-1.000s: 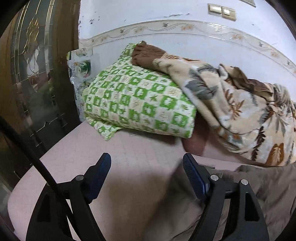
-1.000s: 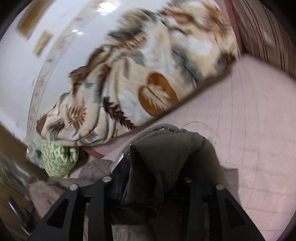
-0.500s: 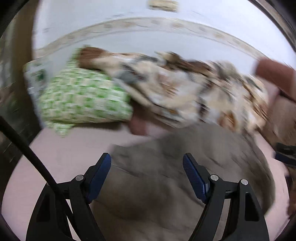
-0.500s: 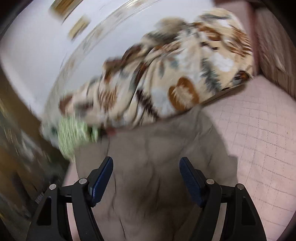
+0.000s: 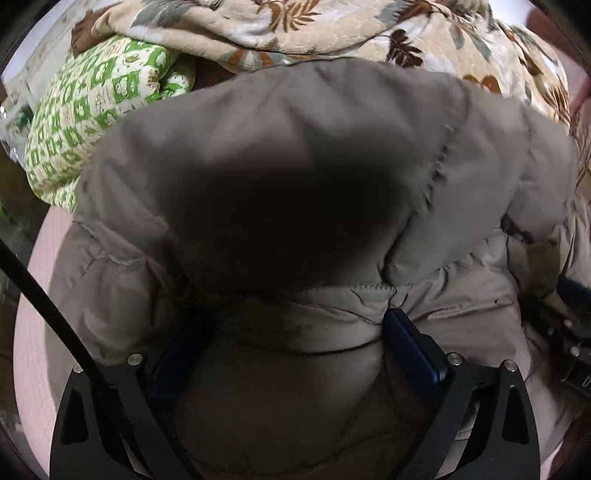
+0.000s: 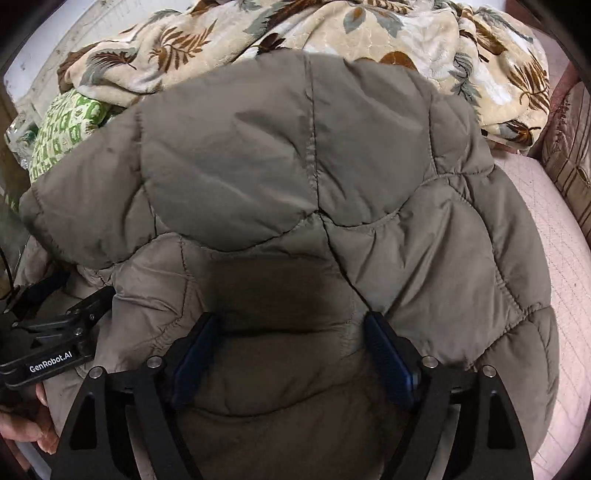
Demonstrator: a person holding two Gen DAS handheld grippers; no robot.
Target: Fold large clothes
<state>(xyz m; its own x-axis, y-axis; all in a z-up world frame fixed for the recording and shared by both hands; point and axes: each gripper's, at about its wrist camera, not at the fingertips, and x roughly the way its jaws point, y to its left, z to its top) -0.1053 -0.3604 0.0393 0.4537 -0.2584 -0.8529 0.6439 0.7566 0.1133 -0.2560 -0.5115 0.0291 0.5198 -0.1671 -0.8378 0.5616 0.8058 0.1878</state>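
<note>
A grey-brown puffer jacket point(image 5: 295, 155) lies folded in a thick bundle on the pink bed; it also fills the right wrist view point(image 6: 314, 184). My left gripper point(image 5: 295, 332) is open, its blue pads pressed down on the jacket's near edge with padding bulging between them. My right gripper point(image 6: 291, 343) is open too, resting on the jacket a little to the right. The left gripper's frame shows at the left edge of the right wrist view point(image 6: 48, 332). Nothing is pinched in either.
A floral beige blanket point(image 6: 332, 33) is piled behind the jacket. A green-checked pillow point(image 5: 92, 110) lies at the back left. The pink quilted mattress point(image 6: 554, 258) shows to the right. Dark furniture stands at the far left.
The right gripper has let go of the jacket and opened. Both grippers have swung over the jacket and dropped onto its near edge, much closer than before.
</note>
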